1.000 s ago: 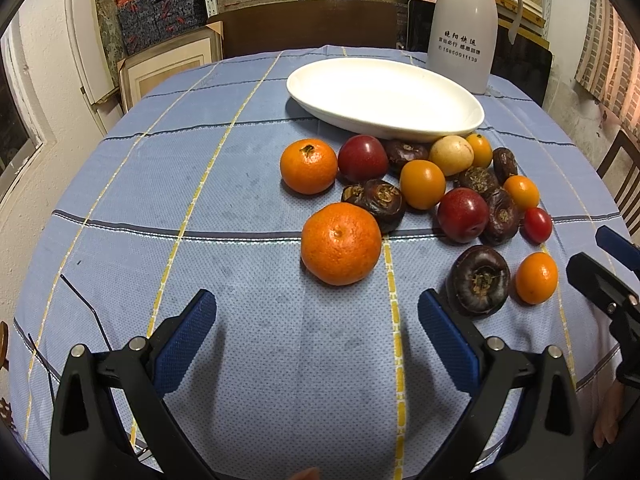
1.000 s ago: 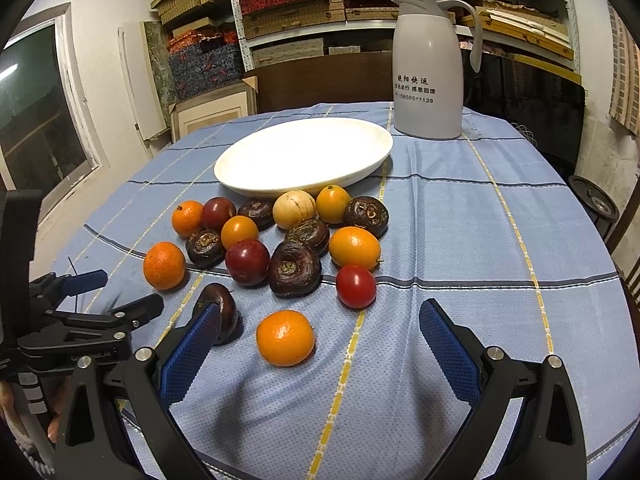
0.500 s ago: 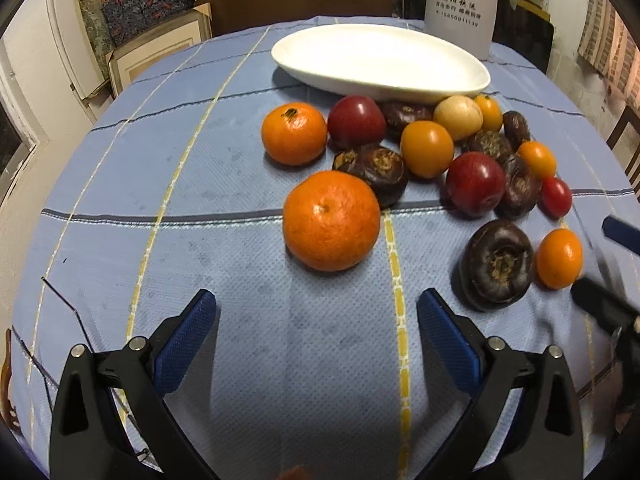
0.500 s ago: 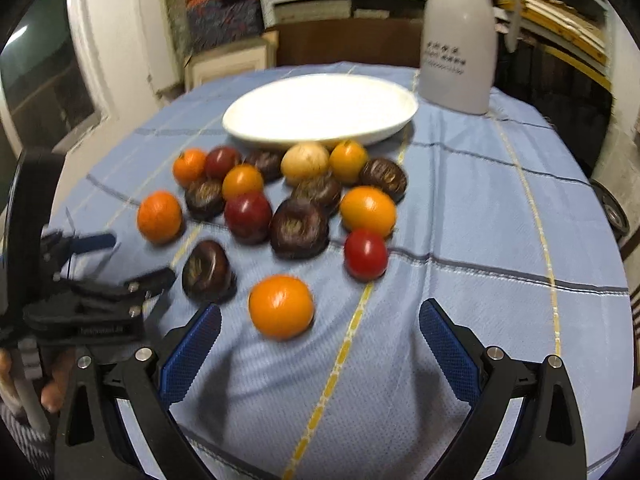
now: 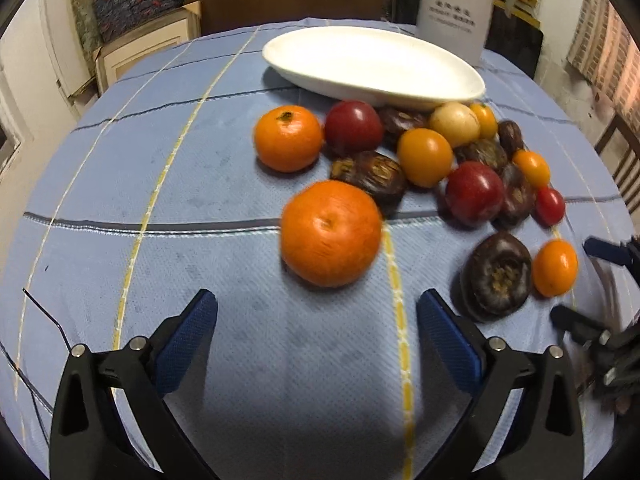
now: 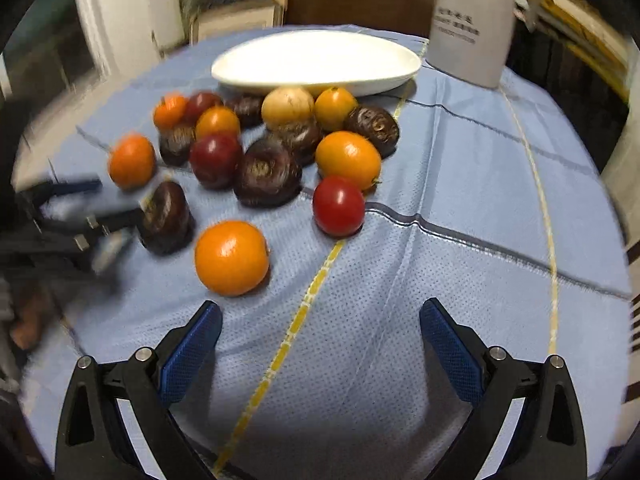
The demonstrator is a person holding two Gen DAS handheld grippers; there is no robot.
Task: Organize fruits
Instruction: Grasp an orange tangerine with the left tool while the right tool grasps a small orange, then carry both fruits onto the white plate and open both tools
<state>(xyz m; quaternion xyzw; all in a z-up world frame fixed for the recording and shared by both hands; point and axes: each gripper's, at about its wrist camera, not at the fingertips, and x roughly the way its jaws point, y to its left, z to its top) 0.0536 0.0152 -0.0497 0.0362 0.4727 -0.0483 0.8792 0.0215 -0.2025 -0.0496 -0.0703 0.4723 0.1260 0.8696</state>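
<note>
Several fruits lie in a loose heap on the blue tablecloth in front of a white oval plate [image 5: 372, 66], which is bare. In the left wrist view a big orange [image 5: 331, 233] sits just ahead of my open, empty left gripper [image 5: 316, 328]. A dark purple fruit [image 5: 496, 276] and a small orange [image 5: 555, 267] lie to its right. In the right wrist view my right gripper [image 6: 320, 338] is open and empty; an orange [image 6: 231, 257] lies ahead to its left and a red tomato [image 6: 338, 206] straight ahead. The plate [image 6: 316, 60] shows behind the heap.
A white thermos jug [image 5: 454, 4] stands behind the plate at the right, also in the right wrist view [image 6: 472, 20]. Shelves, boxes and a dark wooden chair back stand beyond the round table. The other gripper shows blurred at each view's edge.
Both grippers have moved forward and lower toward the fruit heap, so the fruits look bigger. Both stay open. No fruit has moved.
</note>
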